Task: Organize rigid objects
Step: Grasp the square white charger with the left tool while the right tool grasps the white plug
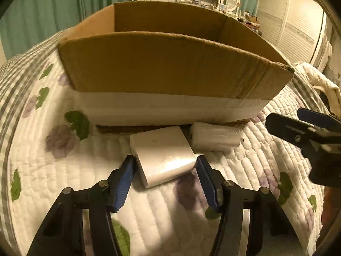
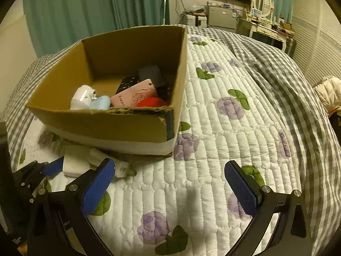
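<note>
A flat white box (image 1: 163, 154) lies on the quilt in front of the cardboard box (image 1: 170, 68). My left gripper (image 1: 164, 166) is open, its blue fingers on either side of the white box's near end, close to its sides. A white cylindrical object (image 1: 215, 138) lies just right of it. My right gripper (image 2: 170, 177) is open and empty above the quilt, right of both white items (image 2: 74, 162). The cardboard box (image 2: 102, 123) holds a pink case (image 2: 136, 96), a white device (image 2: 82, 97), a light blue item (image 2: 100, 103), a red item (image 2: 151, 102) and dark items.
The floral quilted bedspread (image 2: 223, 128) stretches to the right, with a grey checked blanket (image 2: 287, 81) beyond. My right gripper shows at the right edge of the left wrist view (image 1: 309, 132). A dressing table (image 2: 266, 27) and curtains stand behind the bed.
</note>
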